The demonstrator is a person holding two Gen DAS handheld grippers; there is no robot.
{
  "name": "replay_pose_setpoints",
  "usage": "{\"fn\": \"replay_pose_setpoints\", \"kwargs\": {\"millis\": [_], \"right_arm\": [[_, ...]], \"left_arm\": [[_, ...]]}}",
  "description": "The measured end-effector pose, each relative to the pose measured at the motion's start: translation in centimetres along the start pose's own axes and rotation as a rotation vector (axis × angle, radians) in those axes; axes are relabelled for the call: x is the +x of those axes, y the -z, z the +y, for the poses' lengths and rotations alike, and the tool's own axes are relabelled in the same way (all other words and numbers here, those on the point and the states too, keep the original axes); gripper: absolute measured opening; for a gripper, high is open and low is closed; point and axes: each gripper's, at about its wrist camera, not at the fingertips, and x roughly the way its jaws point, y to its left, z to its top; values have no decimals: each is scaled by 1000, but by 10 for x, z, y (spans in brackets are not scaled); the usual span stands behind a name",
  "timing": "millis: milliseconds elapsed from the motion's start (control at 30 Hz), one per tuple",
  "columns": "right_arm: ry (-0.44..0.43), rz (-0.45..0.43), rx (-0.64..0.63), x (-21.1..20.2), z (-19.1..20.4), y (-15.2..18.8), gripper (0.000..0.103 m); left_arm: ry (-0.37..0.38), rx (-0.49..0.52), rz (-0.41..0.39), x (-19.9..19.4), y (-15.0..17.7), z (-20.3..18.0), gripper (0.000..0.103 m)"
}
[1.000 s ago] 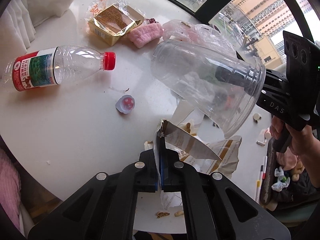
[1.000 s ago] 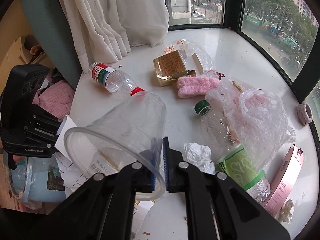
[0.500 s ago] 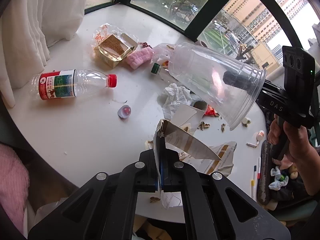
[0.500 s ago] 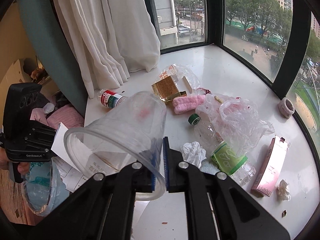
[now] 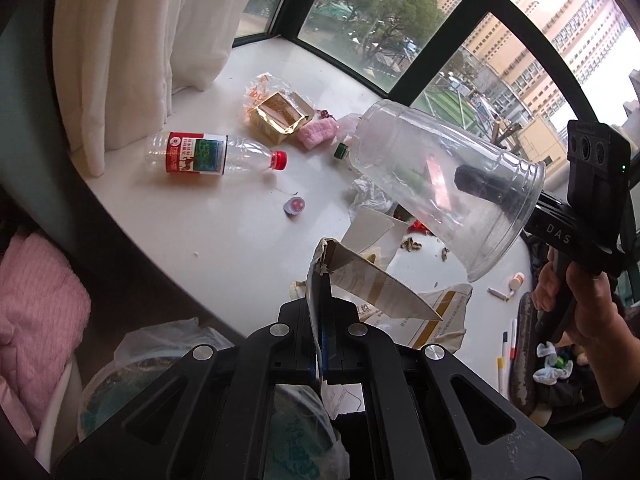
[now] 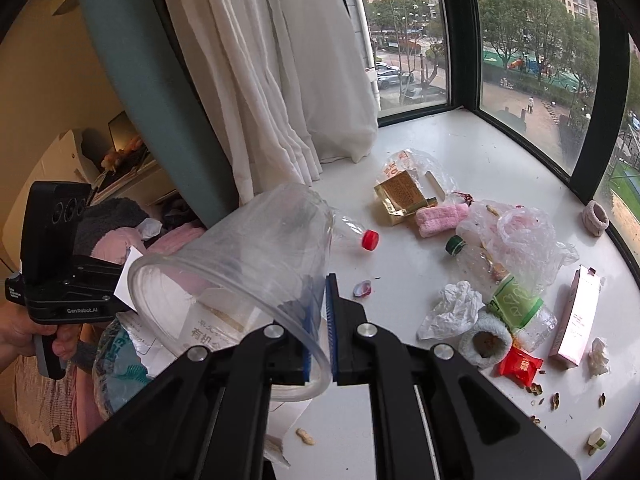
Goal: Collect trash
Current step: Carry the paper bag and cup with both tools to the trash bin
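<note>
My left gripper (image 5: 322, 320) is shut on a torn piece of paper packaging (image 5: 372, 280) and holds it above the table's near edge. My right gripper (image 6: 320, 320) is shut on the rim of a clear plastic cup (image 6: 240, 264), which lies tilted in the air; the cup also shows in the left wrist view (image 5: 440, 184). On the white round table (image 5: 208, 232) lie a red-capped plastic bottle (image 5: 208, 154), a gold wrapper (image 5: 280, 118), a pink sponge (image 5: 316, 134) and a small foil lid (image 5: 294, 205).
A bag-lined bin (image 5: 132, 376) sits below the table's edge, under my left gripper. Also on the table are a crumpled tissue (image 6: 452, 308), a green-label bottle (image 6: 516, 304), a clear plastic bag (image 6: 516, 236), a pink box (image 6: 576, 316) and peanut shells (image 6: 556, 400). White curtains (image 6: 280, 80) hang behind.
Both grippers have pulled back and up from the table with their loads still held. The table looks farther away and the bin has come into view below.
</note>
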Motion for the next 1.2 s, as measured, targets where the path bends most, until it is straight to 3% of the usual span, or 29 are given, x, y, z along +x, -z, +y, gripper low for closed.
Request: {"fn": "replay_pose_setpoints", "kwargs": {"millis": [333, 667, 933, 1200], "right_arm": [[-119, 33, -64, 16, 90, 15, 9], [-211, 104, -92, 37, 154, 46, 9], [-236, 160, -107, 50, 175, 64, 9], [-213, 270, -123, 80, 178, 88, 9]], "left_arm": [[-77, -98, -47, -71, 72, 43, 0], [-142, -160, -41, -108, 129, 74, 0], [-196, -168, -4, -113, 153, 88, 0], [-272, -138, 76, -87, 164, 93, 0]]}}
